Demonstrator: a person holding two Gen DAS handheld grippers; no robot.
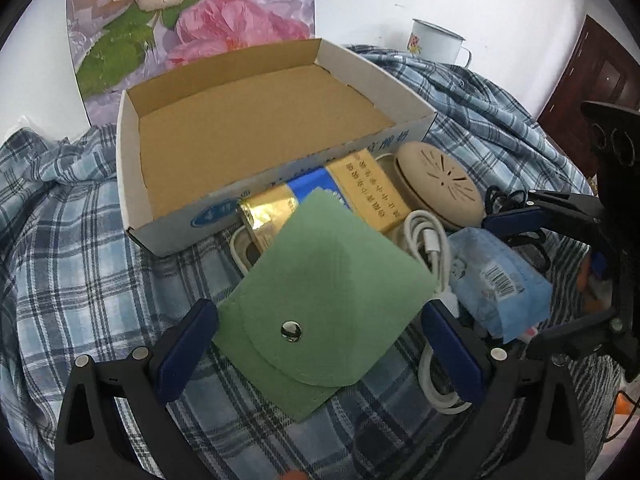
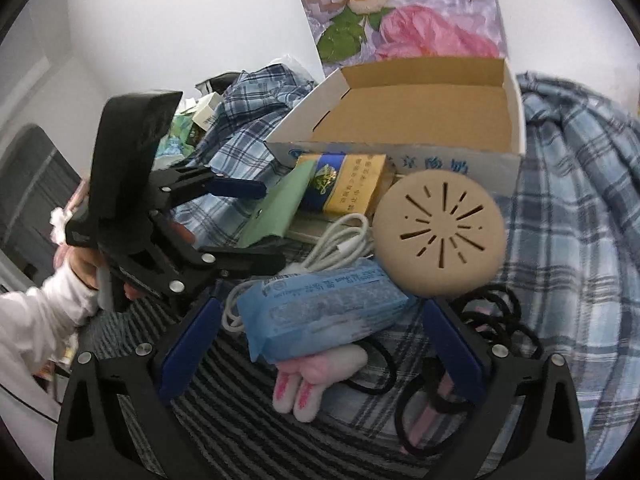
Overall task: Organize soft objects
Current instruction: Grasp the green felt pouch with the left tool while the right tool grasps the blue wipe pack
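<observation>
Fingers (image 1: 188,344) spread wide on both grippers, nothing gripped.

Left wrist view: the left gripper (image 1: 320,344) stands open around the near end of the green felt pouch (image 1: 320,284). The left fingertip is at the pouch's edge; contact cannot be confirmed. The pouch lies flat on the plaid cloth (image 1: 80,240), snap flap nearest the camera, long axis running away toward the empty cardboard box (image 1: 256,132), its far corner overlapping the gold carton (image 1: 372,192).
Right wrist view: the right gripper (image 2: 320,344) is open astride the blue tissue pack (image 2: 320,316), which lies crosswise between the fingers (image 2: 188,344), atop a pink-eared plush (image 2: 316,376). A white cable (image 2: 344,244) and a beige disc (image 2: 440,236) lie beyond; the pouch (image 2: 276,212) is at left.
</observation>
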